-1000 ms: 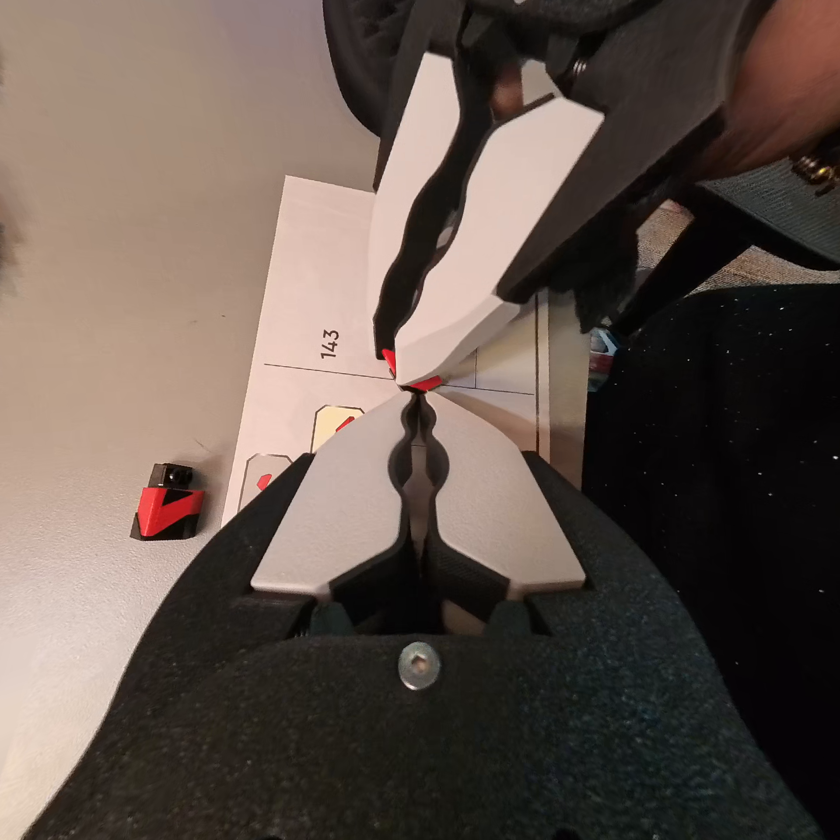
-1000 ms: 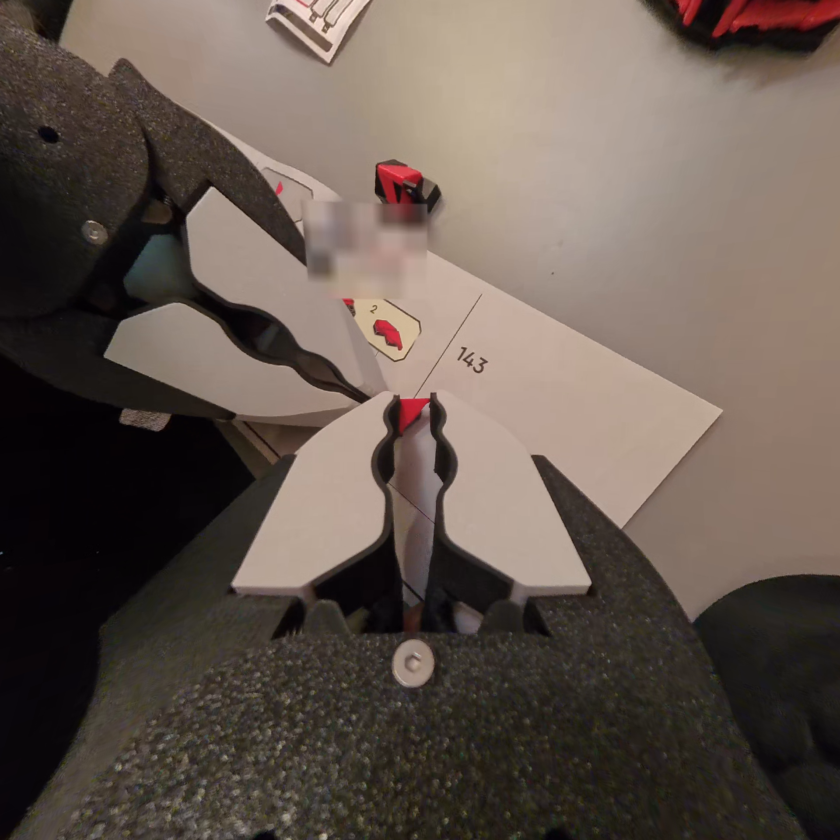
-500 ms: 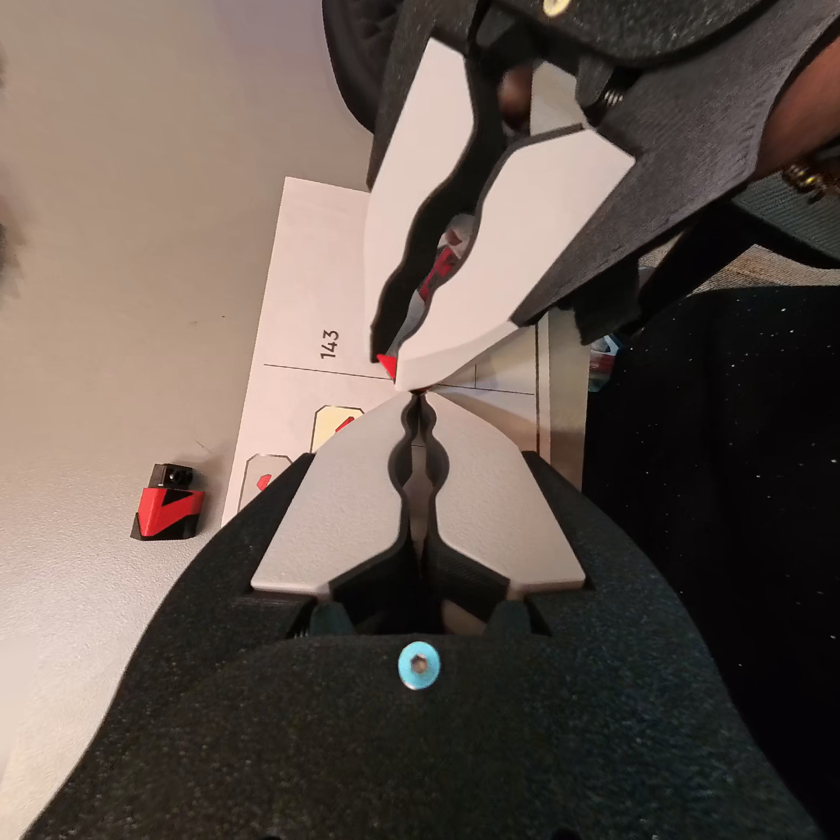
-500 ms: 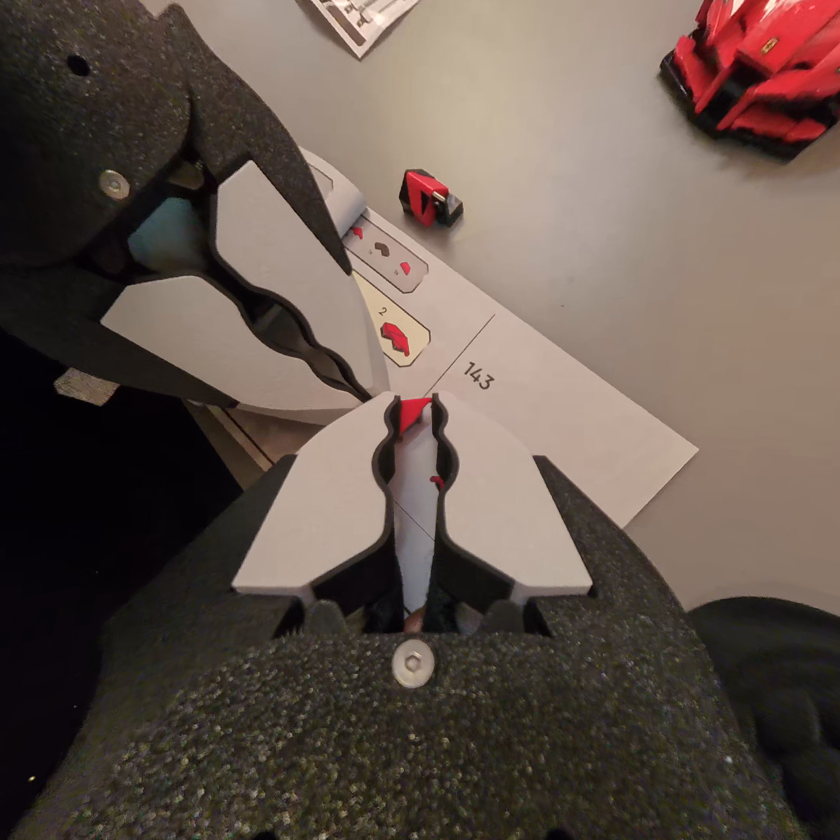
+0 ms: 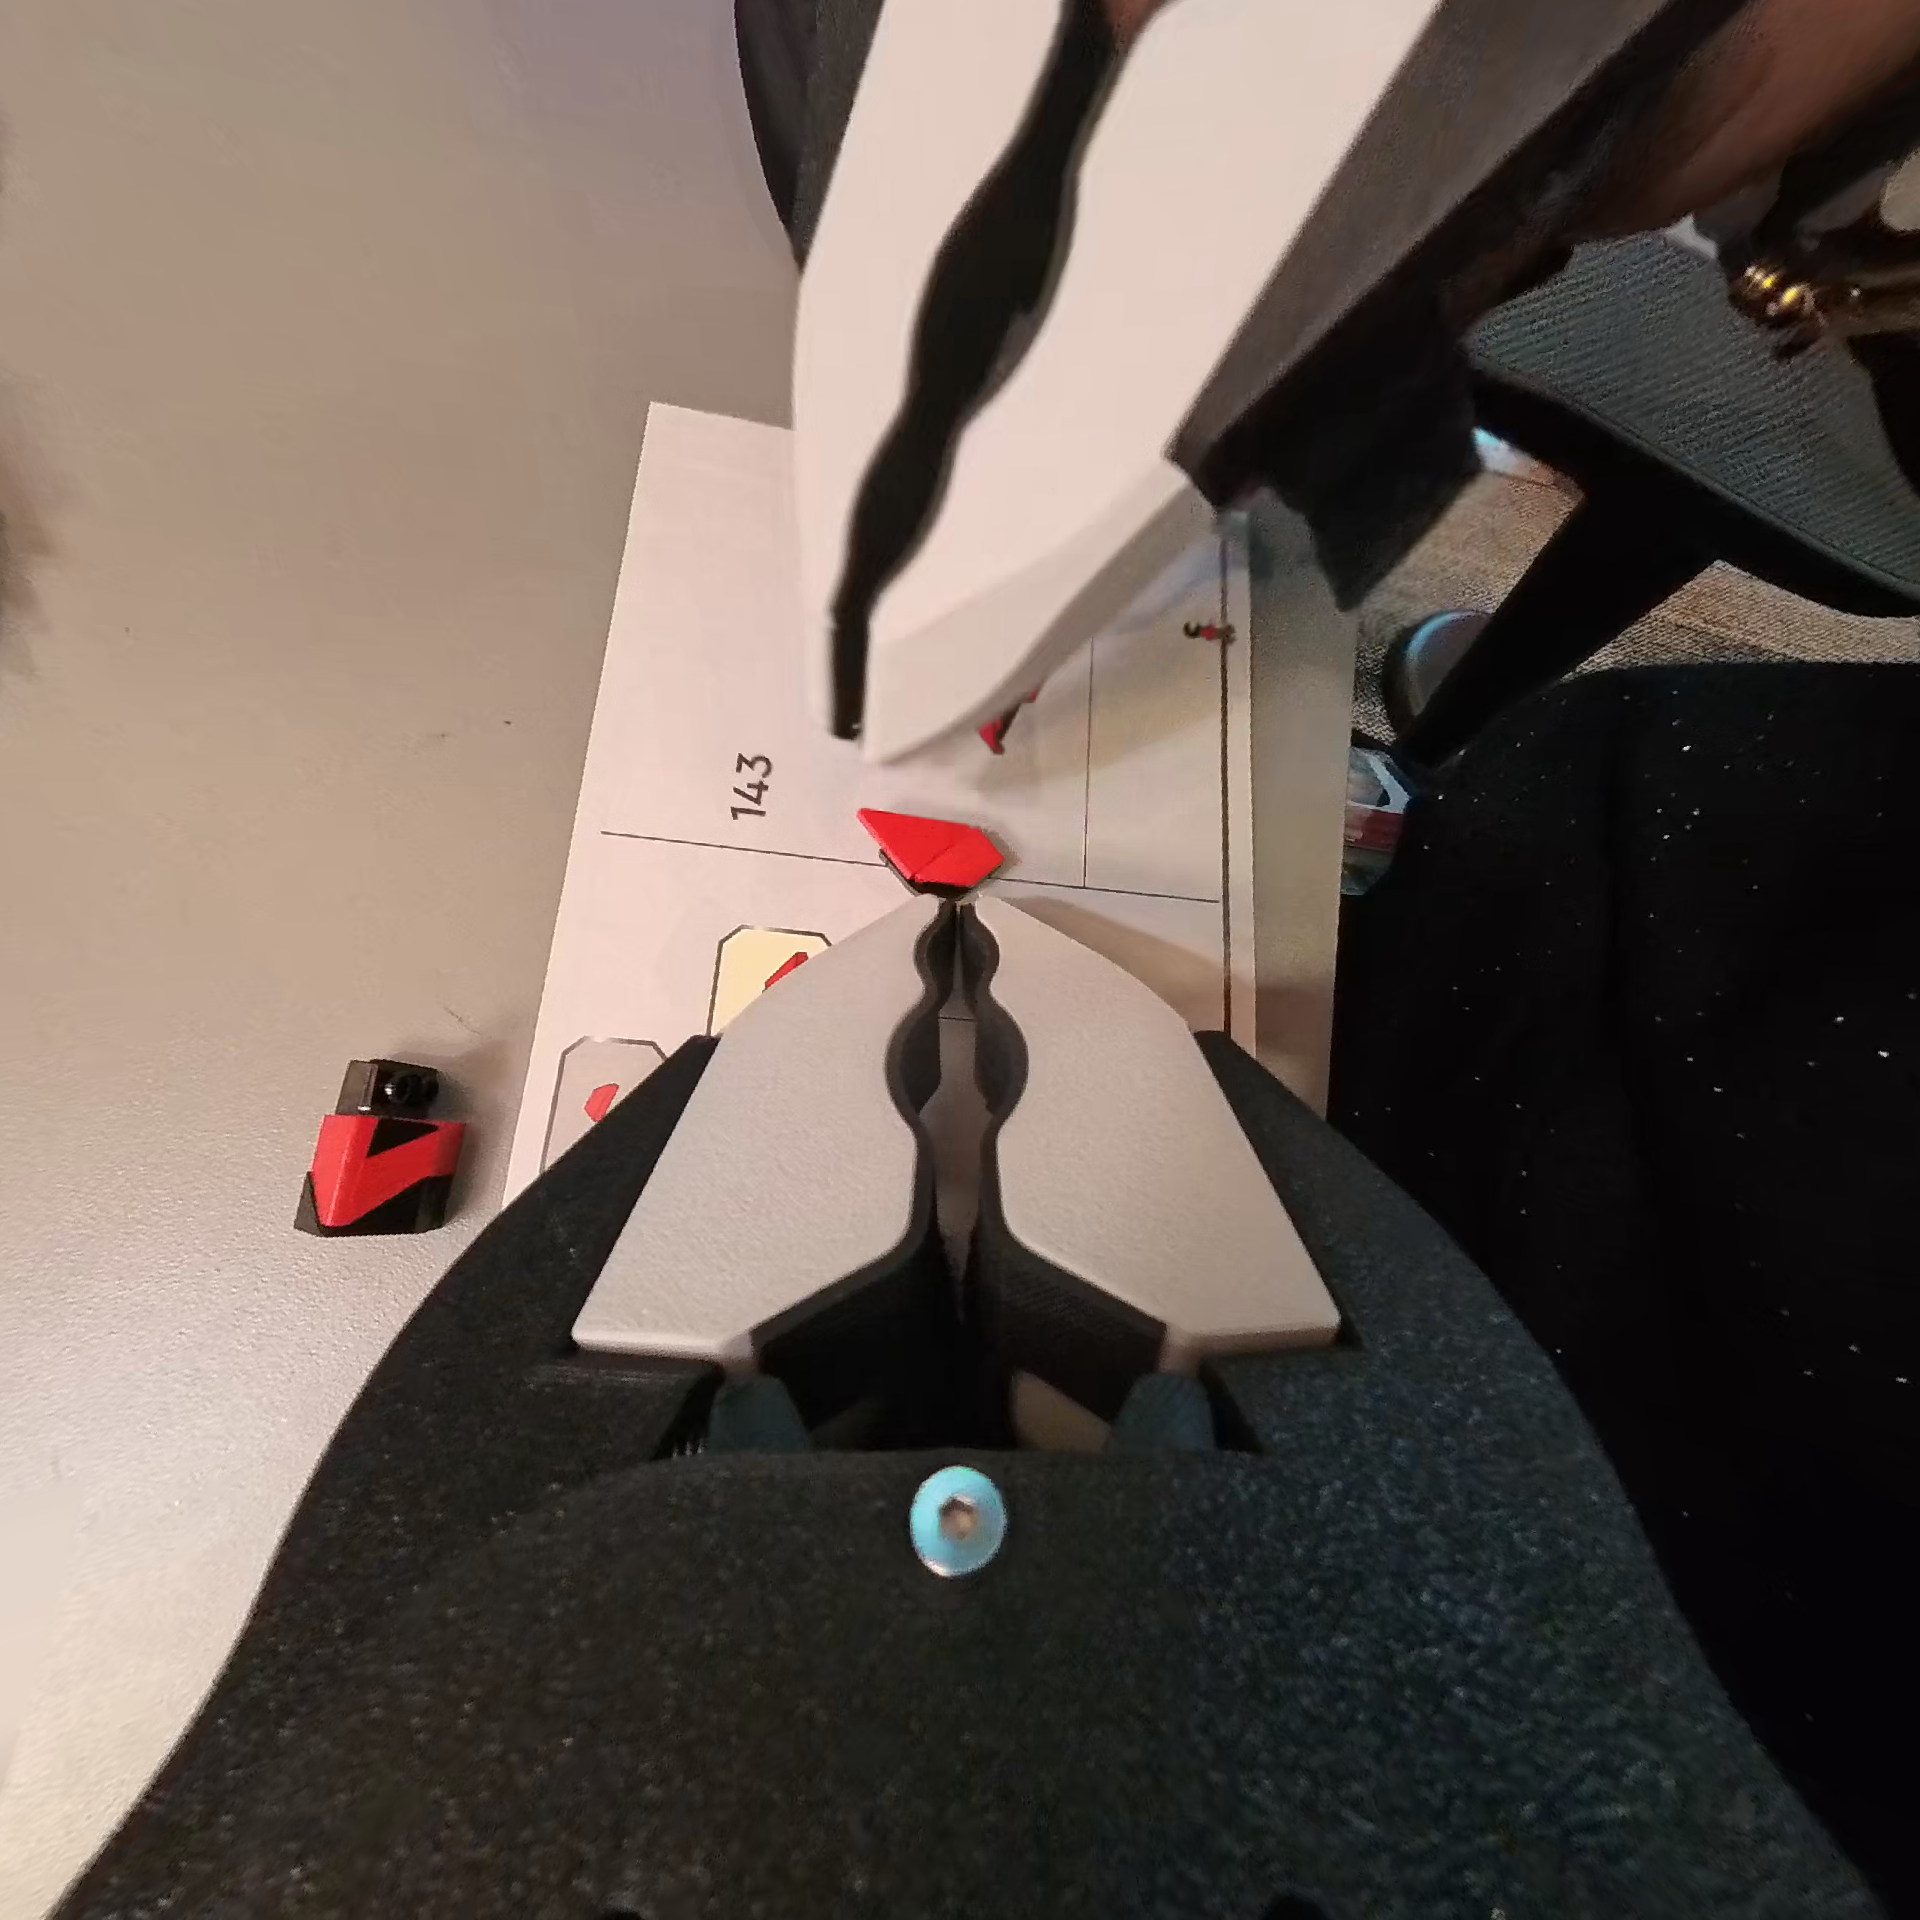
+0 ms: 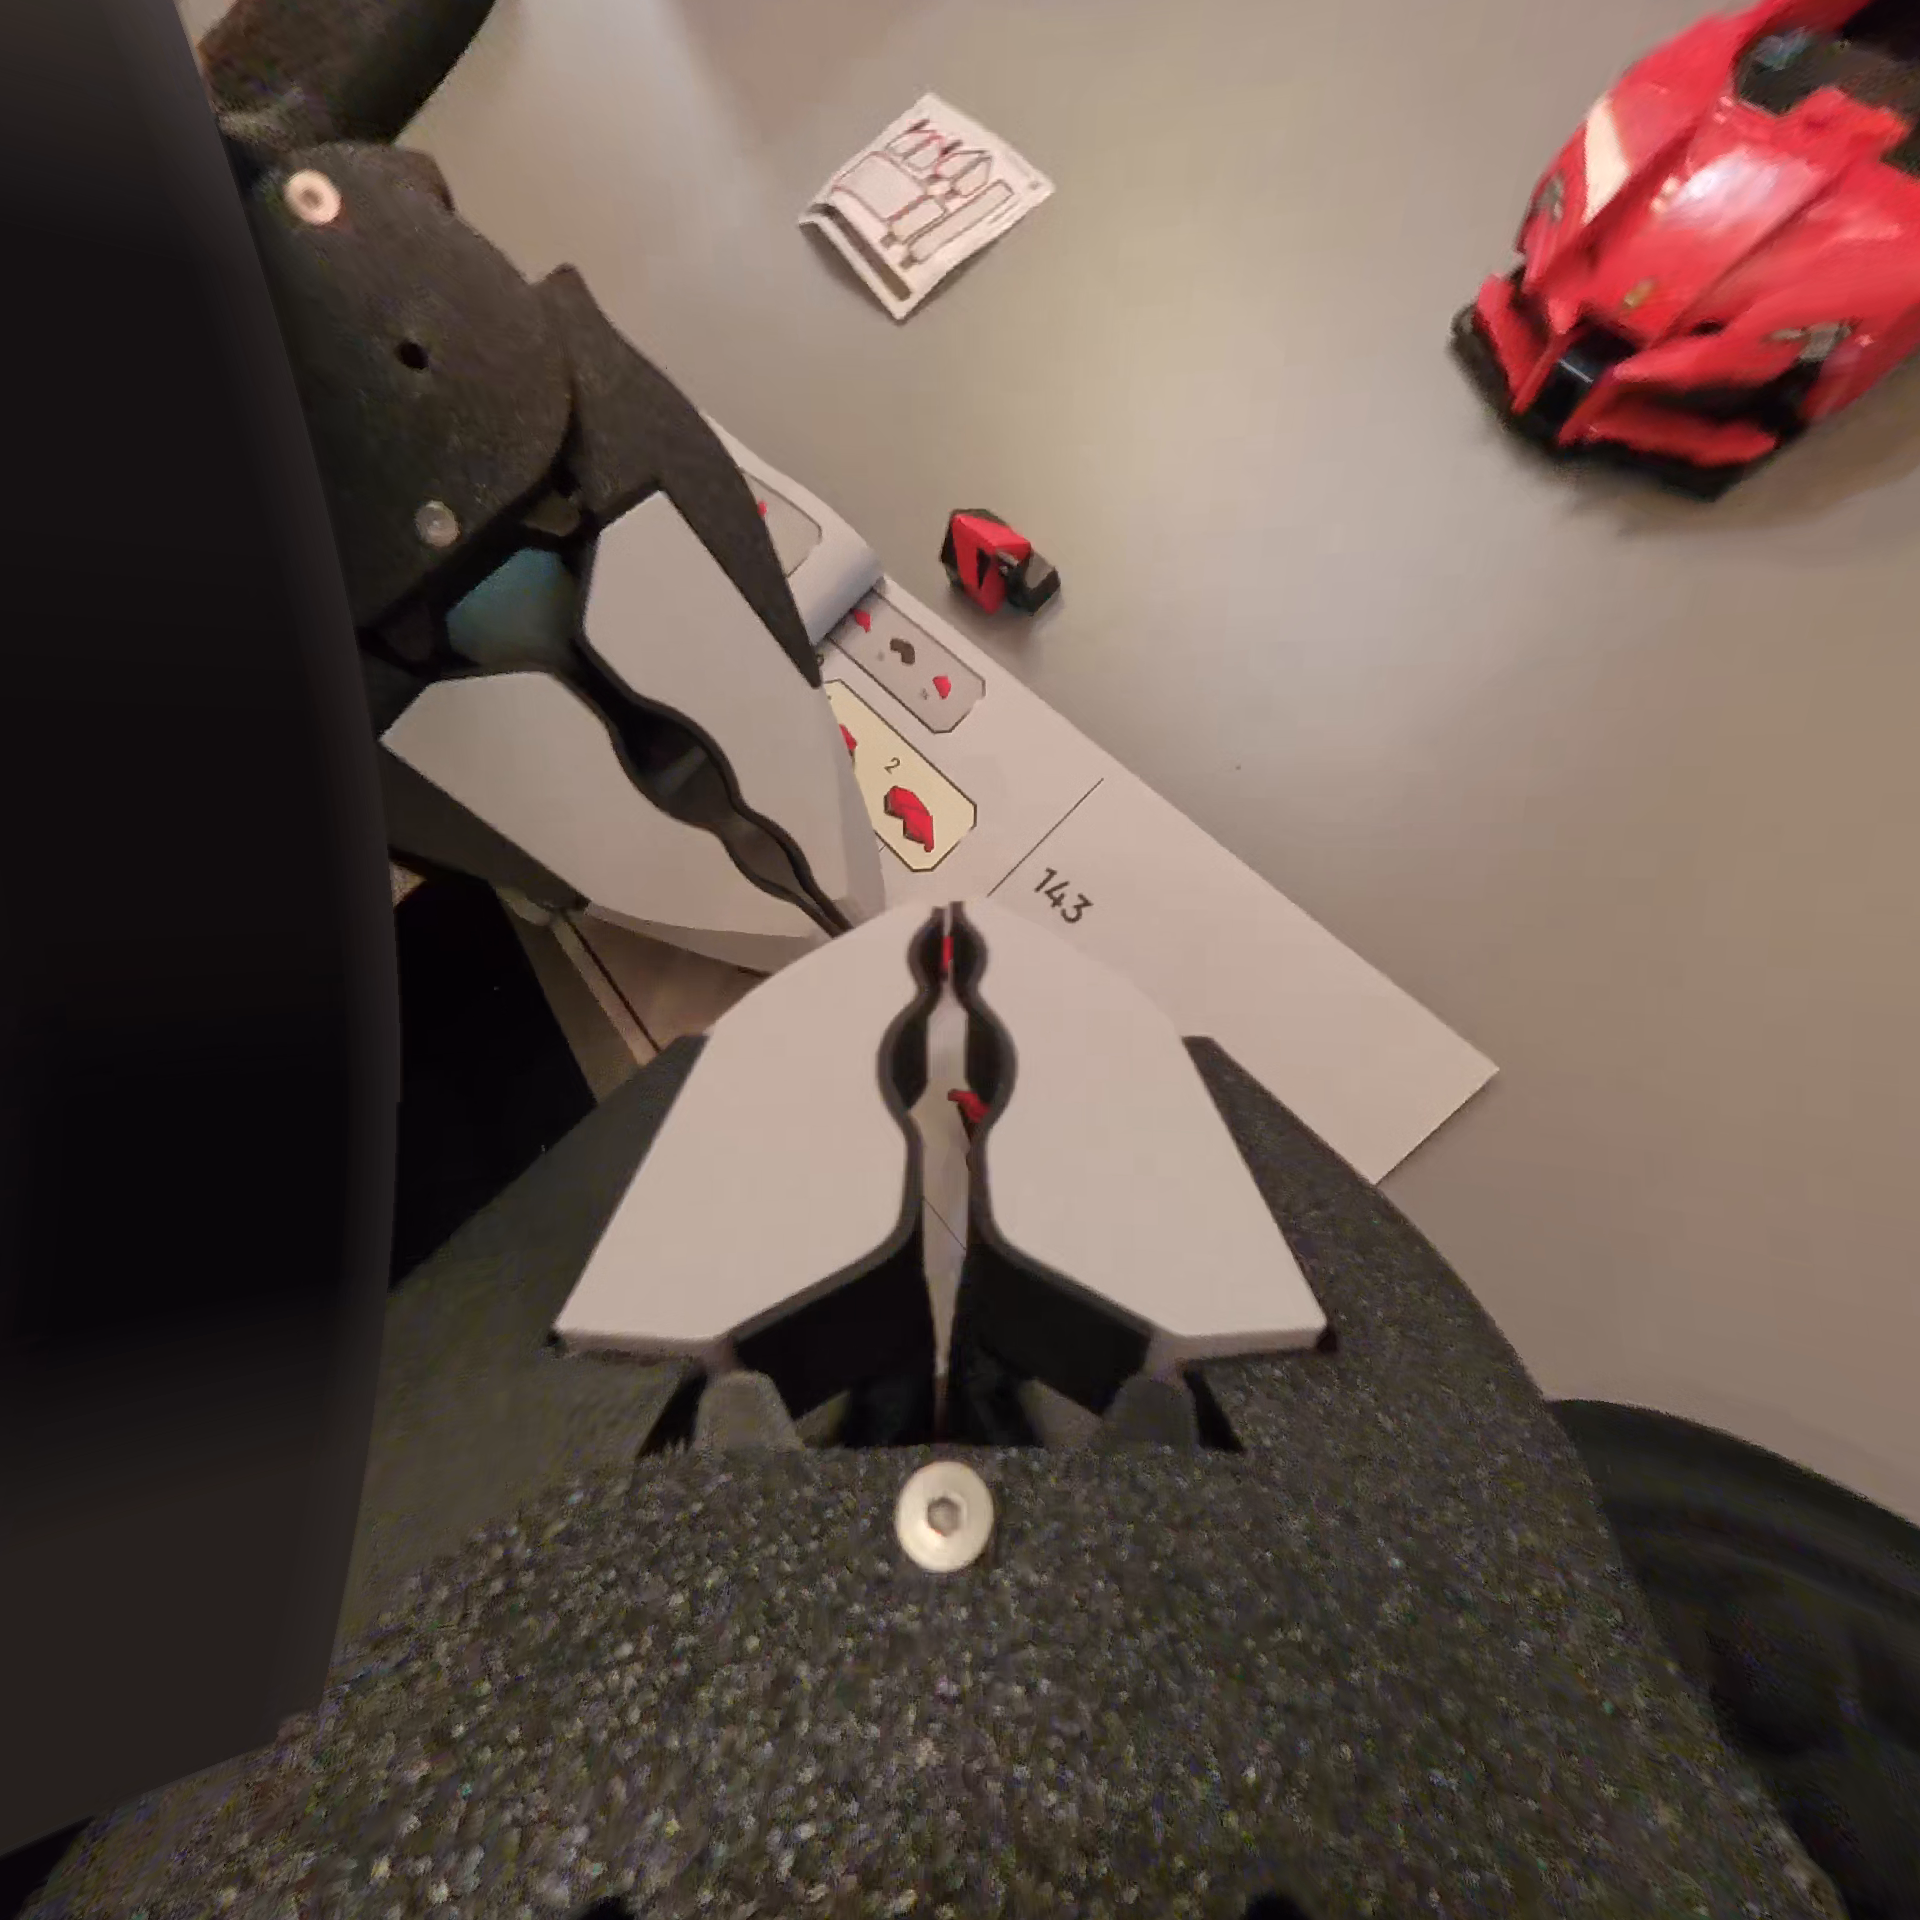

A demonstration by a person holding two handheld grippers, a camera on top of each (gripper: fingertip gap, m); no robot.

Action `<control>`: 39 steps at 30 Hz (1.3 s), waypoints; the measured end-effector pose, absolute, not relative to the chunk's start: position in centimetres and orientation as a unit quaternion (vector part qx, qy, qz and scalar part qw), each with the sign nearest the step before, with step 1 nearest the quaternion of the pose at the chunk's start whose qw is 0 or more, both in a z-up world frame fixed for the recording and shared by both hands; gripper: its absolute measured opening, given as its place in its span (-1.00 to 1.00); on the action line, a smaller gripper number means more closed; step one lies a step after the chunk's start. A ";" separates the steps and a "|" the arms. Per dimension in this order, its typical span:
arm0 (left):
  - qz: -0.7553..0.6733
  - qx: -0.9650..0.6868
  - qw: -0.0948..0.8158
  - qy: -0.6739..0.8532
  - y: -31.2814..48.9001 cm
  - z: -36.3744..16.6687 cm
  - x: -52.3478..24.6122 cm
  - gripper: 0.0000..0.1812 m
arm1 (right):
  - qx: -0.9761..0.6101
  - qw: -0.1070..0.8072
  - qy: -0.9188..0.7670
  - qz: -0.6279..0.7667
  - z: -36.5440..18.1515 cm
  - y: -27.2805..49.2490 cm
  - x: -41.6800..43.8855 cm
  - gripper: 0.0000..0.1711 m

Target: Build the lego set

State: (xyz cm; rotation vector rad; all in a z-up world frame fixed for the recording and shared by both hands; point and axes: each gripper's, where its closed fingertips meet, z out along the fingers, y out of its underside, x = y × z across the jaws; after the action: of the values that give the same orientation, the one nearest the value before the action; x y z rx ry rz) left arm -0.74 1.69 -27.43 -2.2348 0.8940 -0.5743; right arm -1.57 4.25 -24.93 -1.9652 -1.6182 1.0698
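In the left wrist view my left gripper [image 5: 951, 906] is shut, and its tips pinch the black lower edge of a small red wedge piece [image 5: 928, 844] over the open instruction booklet [image 5: 686, 644]. My right gripper [image 5: 857, 727] hangs just above that piece with its fingers together and nothing between them. In the right wrist view the right gripper [image 6: 948, 914] is shut. Only a red sliver of the piece [image 6: 943, 945] shows through its finger slot. The left gripper [image 6: 836, 920] reaches in from the left.
A small red and black sub-assembly [image 5: 379, 1169] lies on the grey table left of the booklet; it also shows in the right wrist view [image 6: 992, 561]. The red car model [image 6: 1714, 270] stands far right and a sticker sheet [image 6: 925, 203] lies far back. A black chair [image 5: 1662, 1039] is beside the table. Less than 4 cm separates the two grippers' tips. The red car model [image 6: 1714, 270] lies around 15 cm away from my right fingertips.
The right gripper held the red piece against the left tips. It has now come off the piece, its pads have come together on air, and it has drawn back. The piece stays at the left tips.
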 end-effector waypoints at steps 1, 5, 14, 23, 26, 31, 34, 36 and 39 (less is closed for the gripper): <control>-0.220 -0.853 0.327 0.341 1.7 -27.4 -0.7 -0.99 | -0.692 0.180 -0.592 0.372 -25.1 4.1 -1.5 -1.00; -0.218 -0.854 0.328 0.341 1.7 -27.4 -0.8 -1.00 | -0.652 0.165 -0.665 0.324 -26.1 3.2 -1.6 -1.00; -0.220 -0.854 0.327 0.339 1.7 -27.4 -0.8 -1.00 | -0.637 0.154 -0.698 0.287 -26.9 3.1 -1.9 -1.00; -0.221 -0.855 0.328 0.336 1.7 -27.4 -0.7 -1.00 | -0.668 0.202 -0.660 0.277 -27.0 2.8 -2.1 -1.00; -0.217 -0.855 0.330 0.336 1.8 -27.5 -0.7 -1.00 | -0.685 0.231 -0.630 0.284 -26.6 3.3 -1.7 -1.00; -0.217 -0.855 0.329 0.336 1.8 -27.4 -0.7 -1.00 | -0.701 0.222 -0.597 0.320 -25.6 3.8 -0.6 -1.00; -0.216 -0.855 0.328 0.339 1.7 -27.4 -0.7 -0.97 | -0.689 0.201 -0.617 0.322 -25.7 3.9 -0.1 -1.00; -0.212 -0.856 0.326 0.341 1.6 -27.4 -0.7 -0.94 | -0.666 0.195 -0.639 0.333 -25.2 3.7 -0.5 -1.00; -0.204 -0.858 0.324 0.342 1.7 -27.4 -0.8 -0.93 | -0.621 0.193 -0.690 0.319 -25.2 3.8 -1.0 -1.00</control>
State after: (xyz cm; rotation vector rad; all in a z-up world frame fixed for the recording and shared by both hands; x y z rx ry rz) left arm -0.79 1.65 -27.37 -2.2512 0.8961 -0.5349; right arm -1.01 3.84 -25.21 -1.7413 -1.9359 0.8941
